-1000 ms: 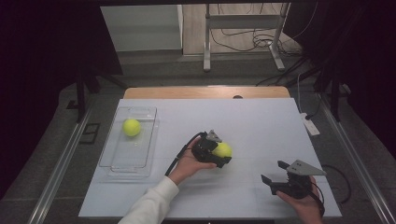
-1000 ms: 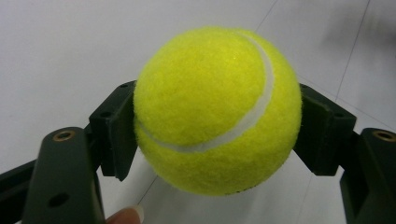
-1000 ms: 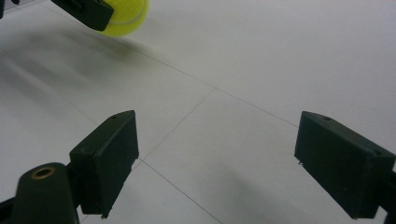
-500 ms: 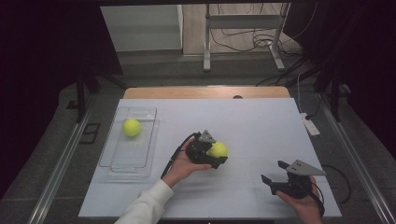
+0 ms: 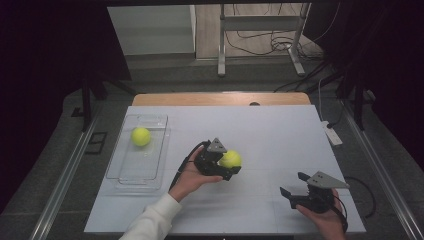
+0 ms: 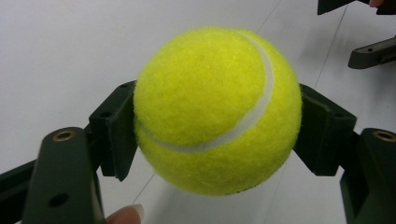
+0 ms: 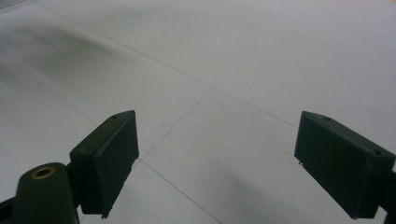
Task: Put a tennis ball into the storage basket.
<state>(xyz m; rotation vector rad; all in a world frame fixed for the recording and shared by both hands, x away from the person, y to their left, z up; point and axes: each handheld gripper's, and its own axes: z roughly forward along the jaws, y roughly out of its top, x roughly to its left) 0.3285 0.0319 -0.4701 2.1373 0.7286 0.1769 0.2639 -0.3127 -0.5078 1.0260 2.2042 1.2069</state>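
A yellow tennis ball sits between the jaws of my left gripper near the middle of the white table, held a little above the surface. In the left gripper view the ball is pressed from both sides by the black pads of the left gripper. A second tennis ball lies in the far end of a clear plastic tray at the left. My right gripper rests near the front right of the table. It is open, and nothing lies between its jaws.
A white power strip lies at the table's right edge. The wooden far edge of the table runs along the back. The right gripper's jaws appear at the top right of the left gripper view. A black cable trails from the left gripper.
My left gripper has carried the tennis ball slightly to the left and up off the table. The right gripper has stayed where it was.
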